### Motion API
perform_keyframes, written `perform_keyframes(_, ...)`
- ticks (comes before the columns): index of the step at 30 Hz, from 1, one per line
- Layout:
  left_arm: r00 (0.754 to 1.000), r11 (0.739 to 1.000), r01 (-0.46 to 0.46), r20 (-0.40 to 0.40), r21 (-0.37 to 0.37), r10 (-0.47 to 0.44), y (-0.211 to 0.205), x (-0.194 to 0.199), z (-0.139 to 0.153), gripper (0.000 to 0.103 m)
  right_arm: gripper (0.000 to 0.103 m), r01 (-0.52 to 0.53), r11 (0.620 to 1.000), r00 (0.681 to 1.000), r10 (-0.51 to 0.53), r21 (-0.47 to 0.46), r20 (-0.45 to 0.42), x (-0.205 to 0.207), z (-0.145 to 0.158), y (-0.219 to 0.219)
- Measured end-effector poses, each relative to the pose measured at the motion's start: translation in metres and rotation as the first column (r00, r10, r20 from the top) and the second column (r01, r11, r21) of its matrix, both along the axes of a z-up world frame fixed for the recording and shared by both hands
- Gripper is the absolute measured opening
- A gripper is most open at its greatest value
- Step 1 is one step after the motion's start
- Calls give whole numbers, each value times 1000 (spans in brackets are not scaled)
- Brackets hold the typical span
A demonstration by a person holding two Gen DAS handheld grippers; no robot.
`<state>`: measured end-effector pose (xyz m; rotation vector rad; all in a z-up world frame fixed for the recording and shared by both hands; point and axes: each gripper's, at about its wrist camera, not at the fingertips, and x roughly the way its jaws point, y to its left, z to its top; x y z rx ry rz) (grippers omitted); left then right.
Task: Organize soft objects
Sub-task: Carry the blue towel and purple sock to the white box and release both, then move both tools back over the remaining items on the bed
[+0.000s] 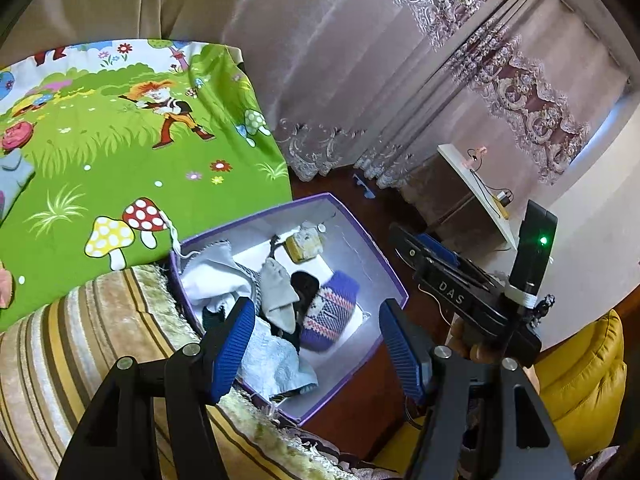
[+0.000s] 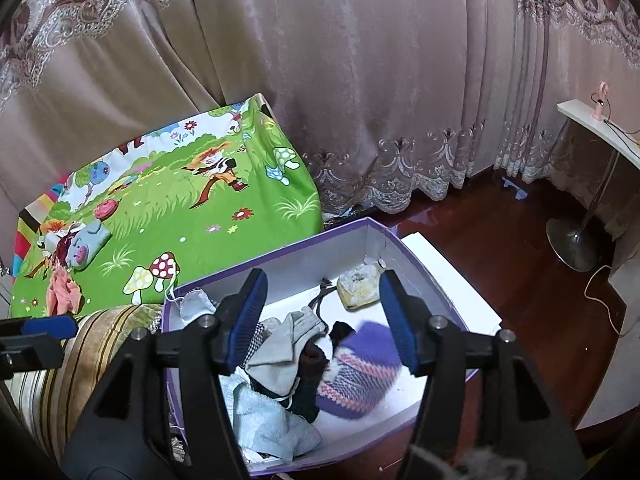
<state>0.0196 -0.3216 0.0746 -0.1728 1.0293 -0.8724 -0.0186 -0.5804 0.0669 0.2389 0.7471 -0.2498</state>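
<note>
Curtained room, dark wood floor; left wrist view first: purple-rimmed box (image 1: 362,236) on the floor beside a striped cushion (image 1: 100,344), cartoon-print green sheet (image 1: 132,152) behind it. Inside the box: purple knit hat (image 1: 328,312), grey sock (image 1: 280,296), light blue towel (image 1: 276,360), white cloth (image 1: 212,276), yellowish sponge-like pad (image 1: 306,244) at the far end. Left gripper (image 1: 316,344) spread wide over the box, pads clear of everything, nothing held. Right gripper (image 1: 440,256) visible from the side at the right, state not readable here. Right wrist view: same box (image 2: 432,272), hat (image 2: 356,372) blurred and lying on the box floor, sock (image 2: 288,356) and towel (image 2: 264,416) piled just beside it. Right gripper (image 2: 324,324) spread apart above the hat, pinching nothing. Looks like a drop-off step just finished. Still out on the sheet (image 2: 180,220): small blue pig-face item (image 2: 86,250) and a peach cloth (image 2: 62,294). Next move probably: pull back from the box, swing over to the sheet, close on one of those two near its middle so it doesn't slip out.
</note>
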Motion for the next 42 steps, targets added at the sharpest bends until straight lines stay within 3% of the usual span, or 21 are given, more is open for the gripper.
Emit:
perform_keyframes(16, 992, 992, -129, 9, -4, 129, 46, 27, -8, 65, 79, -71, 997, 997, 71, -19, -4, 20, 6, 35)
perform_keyframes(25, 962, 962, -272, 2, 17, 272, 107, 59, -24, 66, 80, -166, 986, 986, 165, -29, -26, 54, 6, 79)
perform_keyframes(36, 864, 862, -500, -14, 80, 503, 230, 103, -46, 66, 80, -351, 936, 935, 351, -9, -44, 106, 6, 157)
perform_keyframes(42, 767, 767, -616, -89, 178, 636, 300, 136, -73, 66, 81, -431, 903, 901, 430, 3, -59, 134, 1, 197)
